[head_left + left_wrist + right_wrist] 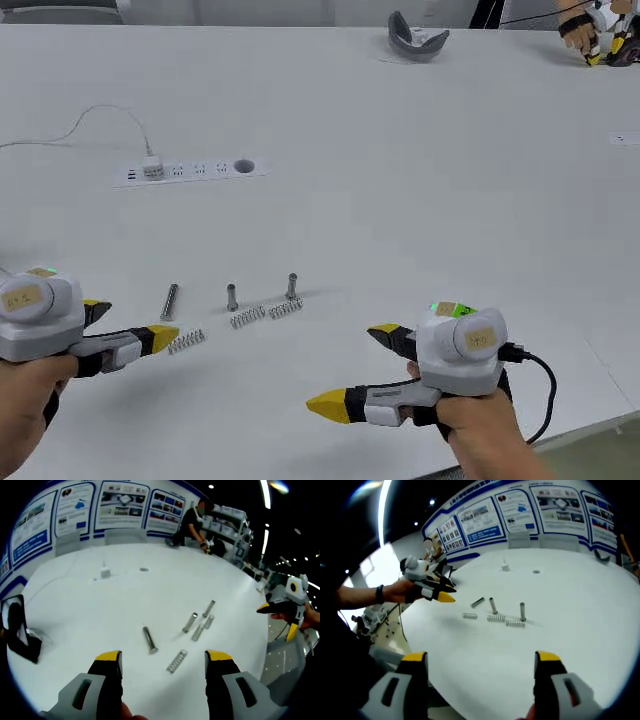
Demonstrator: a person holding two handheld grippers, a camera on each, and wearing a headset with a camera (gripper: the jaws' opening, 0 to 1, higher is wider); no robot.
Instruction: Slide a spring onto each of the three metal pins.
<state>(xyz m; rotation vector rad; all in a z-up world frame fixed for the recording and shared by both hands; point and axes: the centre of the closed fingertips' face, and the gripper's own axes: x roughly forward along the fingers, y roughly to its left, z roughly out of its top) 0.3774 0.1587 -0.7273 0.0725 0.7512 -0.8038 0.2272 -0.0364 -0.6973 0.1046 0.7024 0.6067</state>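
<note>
On desk (pixel 400 200) front: three pins (pixel 232 296), one lying, two upright, with three springs (pixel 247 316) loose just beside them, none on a pin; left tool (pixel 130 325) wide, empty, beside leftmost spring (pixel 186 341); right tool (pixel 355 370) wide, empty, well apart.

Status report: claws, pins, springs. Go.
Left claw open, empty; right claw same. Three pins bare, one lying, two standing. Three springs loose beside them. Nothing in the way.
</note>
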